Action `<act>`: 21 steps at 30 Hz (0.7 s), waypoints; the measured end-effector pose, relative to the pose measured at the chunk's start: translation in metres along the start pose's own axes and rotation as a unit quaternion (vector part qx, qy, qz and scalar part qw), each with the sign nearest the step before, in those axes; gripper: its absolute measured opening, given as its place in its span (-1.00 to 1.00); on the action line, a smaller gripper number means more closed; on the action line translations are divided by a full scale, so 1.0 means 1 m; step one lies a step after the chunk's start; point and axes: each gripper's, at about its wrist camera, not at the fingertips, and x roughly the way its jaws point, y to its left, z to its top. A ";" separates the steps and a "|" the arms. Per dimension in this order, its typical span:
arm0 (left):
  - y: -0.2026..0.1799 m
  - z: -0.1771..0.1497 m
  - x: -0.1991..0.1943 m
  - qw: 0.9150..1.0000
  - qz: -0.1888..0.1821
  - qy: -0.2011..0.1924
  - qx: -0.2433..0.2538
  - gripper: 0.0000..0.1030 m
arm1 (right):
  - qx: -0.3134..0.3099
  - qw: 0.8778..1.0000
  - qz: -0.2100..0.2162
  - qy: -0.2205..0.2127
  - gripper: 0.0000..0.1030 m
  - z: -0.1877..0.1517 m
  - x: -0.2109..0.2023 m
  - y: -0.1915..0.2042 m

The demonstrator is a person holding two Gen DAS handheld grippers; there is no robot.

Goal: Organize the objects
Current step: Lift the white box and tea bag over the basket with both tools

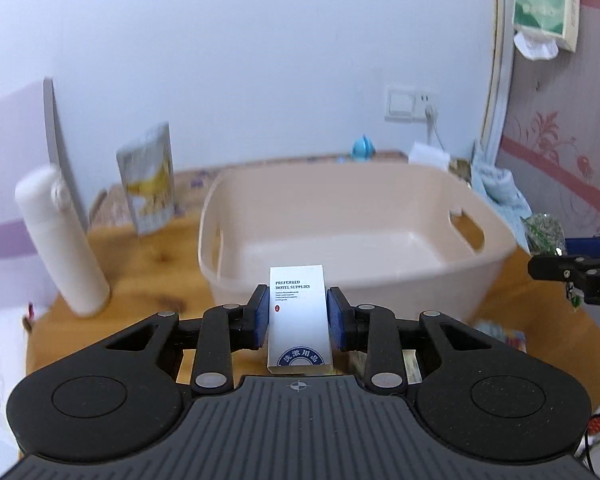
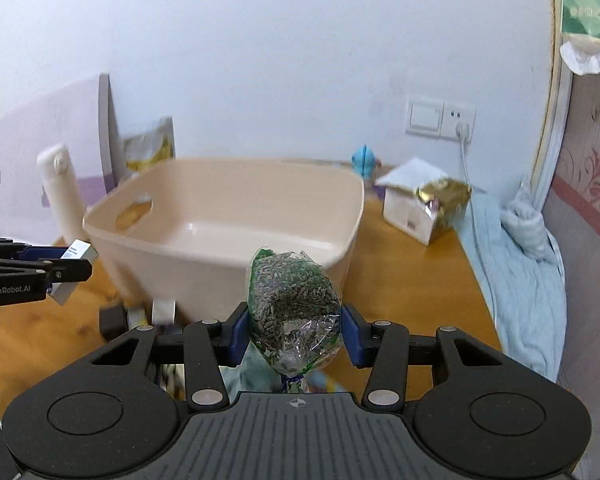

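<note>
Basin lay straight ahead of both claws, empty; my left claw gripped the white box upright, my right claw clamped the seed bag, equally near.

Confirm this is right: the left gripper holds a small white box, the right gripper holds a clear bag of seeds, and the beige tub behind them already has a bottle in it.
One thing is wrong: the beige tub is empty, as the right wrist view shows. The white bottle stands on the table beside it. The left gripper does hold the small white box, and the right gripper the clear bag of seeds.
</note>
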 end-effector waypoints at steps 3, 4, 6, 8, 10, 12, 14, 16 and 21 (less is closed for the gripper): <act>0.000 0.020 0.011 1.000 0.012 -0.006 0.004 -0.39 | -0.007 1.000 -0.005 -0.010 -0.13 0.016 0.009 -0.002; 0.000 0.026 0.014 1.000 0.012 -0.007 0.002 -0.39 | -0.009 1.000 -0.008 -0.012 -0.13 0.022 0.013 -0.002; 0.000 0.037 0.022 1.000 0.008 -0.009 -0.001 -0.39 | -0.013 1.000 -0.017 -0.020 -0.13 0.030 0.018 -0.001; -0.003 0.046 0.032 1.000 0.007 -0.010 0.004 -0.39 | -0.013 0.999 -0.017 -0.026 -0.13 0.038 0.023 -0.003; -0.007 0.053 0.043 1.000 0.007 -0.007 0.009 -0.39 | -0.011 0.999 -0.017 -0.028 -0.13 0.046 0.031 -0.004; -0.010 0.059 0.057 1.000 0.004 0.001 0.013 -0.39 | -0.010 0.999 -0.017 -0.026 -0.13 0.052 0.038 -0.005; -0.018 0.063 0.070 1.000 0.006 0.009 0.023 -0.39 | -0.010 1.000 -0.017 -0.021 -0.13 0.058 0.047 -0.006; -0.027 0.062 0.084 0.999 0.003 0.023 0.034 -0.39 | -0.006 1.000 -0.004 -0.009 -0.12 0.062 0.056 -0.007; -0.039 0.061 0.124 0.997 -0.017 0.072 0.032 -0.39 | -0.022 1.000 -0.006 0.018 -0.12 0.064 0.081 0.001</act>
